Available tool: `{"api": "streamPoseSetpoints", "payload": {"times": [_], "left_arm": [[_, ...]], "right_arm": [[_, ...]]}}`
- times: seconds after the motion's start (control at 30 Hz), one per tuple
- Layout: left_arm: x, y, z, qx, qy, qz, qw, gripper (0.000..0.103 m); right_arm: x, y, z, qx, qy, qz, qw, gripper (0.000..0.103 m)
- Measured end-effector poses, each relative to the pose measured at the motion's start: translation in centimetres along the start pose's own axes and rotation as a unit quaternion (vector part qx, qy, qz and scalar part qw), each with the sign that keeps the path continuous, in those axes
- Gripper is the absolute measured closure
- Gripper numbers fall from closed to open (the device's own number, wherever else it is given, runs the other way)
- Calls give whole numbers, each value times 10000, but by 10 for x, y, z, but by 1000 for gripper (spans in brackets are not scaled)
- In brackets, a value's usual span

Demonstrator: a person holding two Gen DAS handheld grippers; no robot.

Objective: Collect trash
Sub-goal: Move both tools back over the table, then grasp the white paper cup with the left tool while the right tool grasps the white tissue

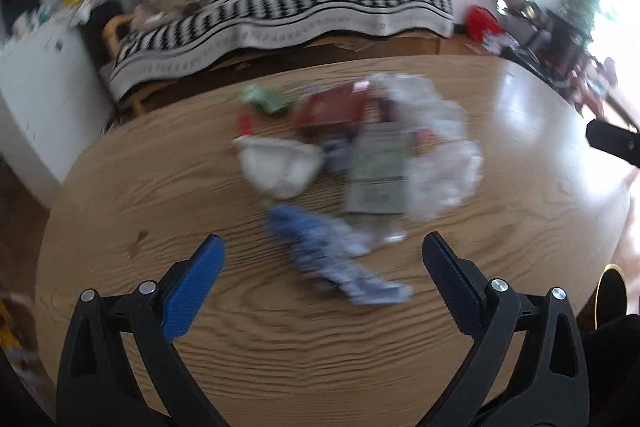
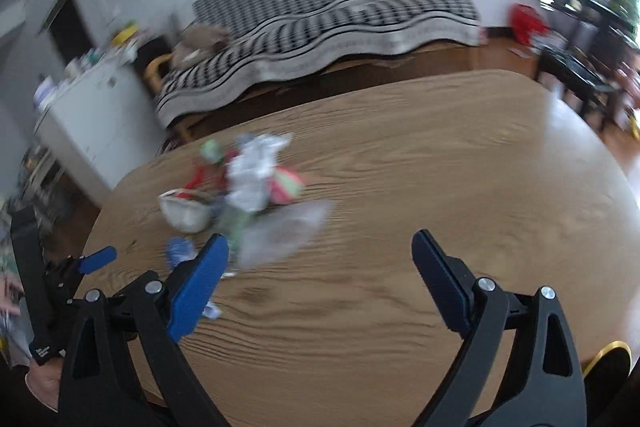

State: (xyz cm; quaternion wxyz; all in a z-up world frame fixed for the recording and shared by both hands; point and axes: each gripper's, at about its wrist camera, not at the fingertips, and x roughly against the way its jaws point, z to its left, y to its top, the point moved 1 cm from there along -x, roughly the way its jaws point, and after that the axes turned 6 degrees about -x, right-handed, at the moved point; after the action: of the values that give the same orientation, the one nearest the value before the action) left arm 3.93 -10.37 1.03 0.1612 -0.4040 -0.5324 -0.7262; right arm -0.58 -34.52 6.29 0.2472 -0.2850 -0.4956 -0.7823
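Both views blurred by motion. Left gripper [image 1: 323, 245] at the bottom of its own frame, blue-padded fingers [image 1: 192, 291] spread wide apart, nothing between them, poised above a wooden bench [image 1: 160, 187]. Heap of trash [image 1: 352, 155] at the centre of that frame, lying on the bench: a white crumpled cup or bowl [image 1: 280, 163] at centre left, a blue-and-white wrapper [image 1: 332, 259] just below it and nearest the fingers, a grey-green flat packet [image 1: 378, 171] in the middle, a clear crinkled plastic bag [image 1: 436, 147] along the right side, a dark red box [image 1: 332, 107] and a green scrap [image 1: 266, 99] at the top of the heap. Exact touching between pieces too smeared to tell. Right gripper [image 2: 320, 247] at the bottom of its own frame, likewise fingers [image 2: 198, 287] wide apart and empty, above bare bench surface. Same heap seen in the centre left of the right view, just above and beside the left-hand finger, well apart from the right-hand one. Other gripper visible at the lower left edge of the right view, held in a hand [image 2: 44, 383]. Behind the bench, at the top of both frames, a sofa [image 1: 280, 7] draped in a black-and-white patterned cloth; a white cabinet [image 1: 40, 83] at the left edge.
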Motion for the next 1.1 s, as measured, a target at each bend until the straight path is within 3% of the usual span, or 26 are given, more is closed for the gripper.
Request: {"api": "streamPoseSetpoints", "payload": {"times": [0.13,0.3,0.5,0.67,0.77,0.83,0.87,0.9,0.97,1.1], "left_arm": [[-10,-19,38,417,-112,-40,9991,7],[-29,-5,45,271,-356,-123,9989,7],[-71,13,49,315,-369,-131,9987,7],[-104,24,46,171,-228,82,9996,7],[-112,28,45,176,-188,69,9996,7],[-115,30,46,242,-257,105,9993,11],[-116,30,46,276,-306,134,9991,18],[-117,31,46,304,-329,154,9989,27],[-118,30,45,322,-335,181,9988,37],[-112,31,46,392,-317,82,9987,42]], "right_arm": [[-38,7,47,408,-27,59,9991,13],[-75,15,73,594,-138,23,9981,13],[-114,18,78,904,-396,-7,9951,13],[-148,22,80,1112,-607,127,9919,14],[-160,24,78,1152,-674,162,9909,26],[-163,26,73,1046,-603,246,9924,48],[-164,26,71,1005,-547,296,9930,55],[-164,27,69,952,-515,323,9936,71],[-162,27,65,905,-499,317,9941,78],[-146,30,66,801,-330,143,9961,85]]}}
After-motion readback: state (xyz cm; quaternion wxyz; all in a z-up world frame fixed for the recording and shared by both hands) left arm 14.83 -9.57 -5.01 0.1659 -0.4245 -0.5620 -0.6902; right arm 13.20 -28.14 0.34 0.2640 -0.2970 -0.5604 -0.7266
